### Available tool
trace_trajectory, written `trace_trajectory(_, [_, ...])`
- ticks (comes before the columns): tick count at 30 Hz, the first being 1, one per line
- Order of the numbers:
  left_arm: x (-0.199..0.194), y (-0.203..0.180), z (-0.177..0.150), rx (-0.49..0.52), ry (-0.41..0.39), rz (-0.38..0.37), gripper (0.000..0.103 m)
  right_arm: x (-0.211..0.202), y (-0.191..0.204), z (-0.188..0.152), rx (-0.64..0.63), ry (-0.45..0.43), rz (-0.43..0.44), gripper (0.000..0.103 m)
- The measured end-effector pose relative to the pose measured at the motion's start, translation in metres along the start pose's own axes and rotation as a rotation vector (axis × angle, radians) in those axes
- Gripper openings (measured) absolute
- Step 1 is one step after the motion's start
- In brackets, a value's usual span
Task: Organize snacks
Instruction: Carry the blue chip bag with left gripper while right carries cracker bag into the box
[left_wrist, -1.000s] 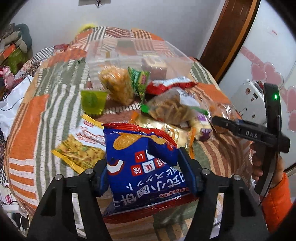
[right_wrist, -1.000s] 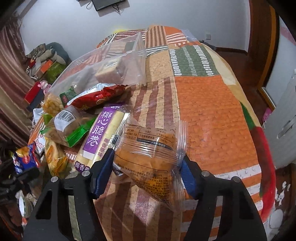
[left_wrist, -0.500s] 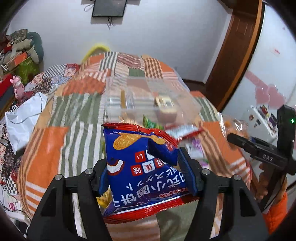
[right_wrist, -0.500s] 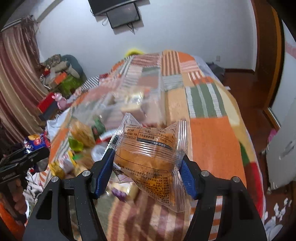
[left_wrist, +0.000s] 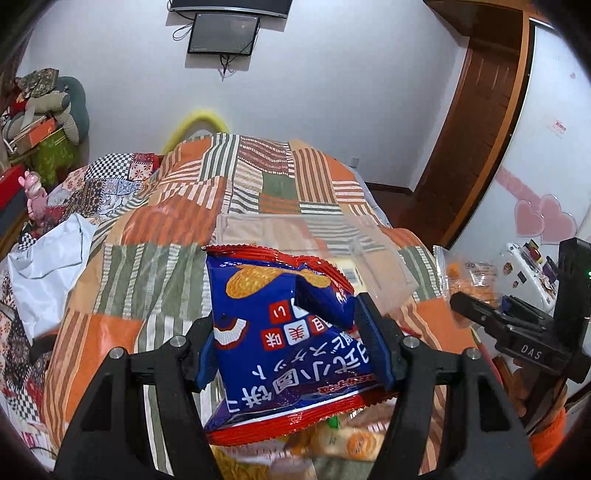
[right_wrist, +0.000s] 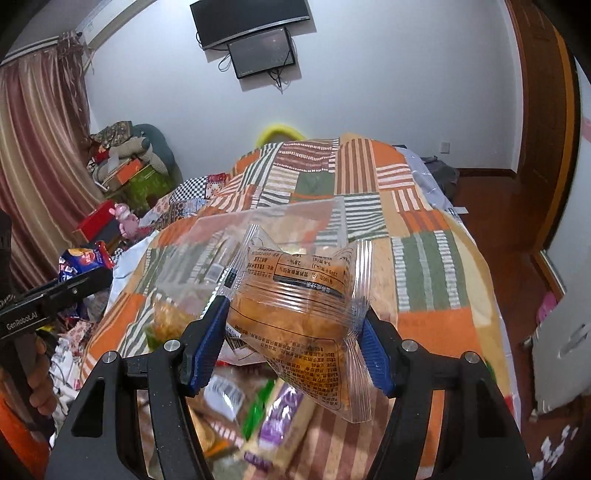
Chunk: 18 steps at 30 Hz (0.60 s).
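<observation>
My left gripper (left_wrist: 291, 338) is shut on a blue and red chip bag (left_wrist: 280, 332) and holds it up above the patchwork bed (left_wrist: 166, 236). My right gripper (right_wrist: 293, 338) is shut on a clear packet of orange cake (right_wrist: 299, 314), also held up over the bed. A clear plastic box (left_wrist: 369, 258) sits on the bed just beyond both held packets; it also shows in the right wrist view (right_wrist: 207, 254). More snack packets lie below, among them a purple one (right_wrist: 280, 410). The right gripper shows at the right of the left wrist view (left_wrist: 509, 325).
A white cloth (left_wrist: 44, 266) lies at the bed's left edge. Boxes and stuffed toys (right_wrist: 125, 162) pile up by the curtain at the left. A wooden door (left_wrist: 465, 140) and a white cabinet (left_wrist: 546, 184) stand at the right. A screen (right_wrist: 262, 51) hangs on the far wall.
Both grippers have risen and tilted up with their packets. The snack pile has dropped to the bottom of both views, and the far wall and screen have come into view.
</observation>
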<state>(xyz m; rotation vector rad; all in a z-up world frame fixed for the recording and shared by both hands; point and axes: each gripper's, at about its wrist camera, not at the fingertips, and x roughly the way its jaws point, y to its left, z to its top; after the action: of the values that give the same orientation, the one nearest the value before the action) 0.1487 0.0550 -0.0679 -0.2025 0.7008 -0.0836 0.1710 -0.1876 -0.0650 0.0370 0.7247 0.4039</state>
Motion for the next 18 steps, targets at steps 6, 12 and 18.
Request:
trace_trajectory(6, [0.027,0.003,0.022,0.006,0.013,0.007,0.065,0.020,0.000,0.018,-0.009,-0.003,-0.003,0.064])
trace_trajectory(12, [0.055,0.004,0.039,0.000,0.028,0.008,0.066,0.037,-0.002,0.034,-0.016,-0.001,0.000,0.064])
trace_trajectory(18, [0.093,0.005,0.050,0.000,0.083,0.013,0.066,0.059,-0.004,0.045,-0.013,0.024,0.007,0.064])
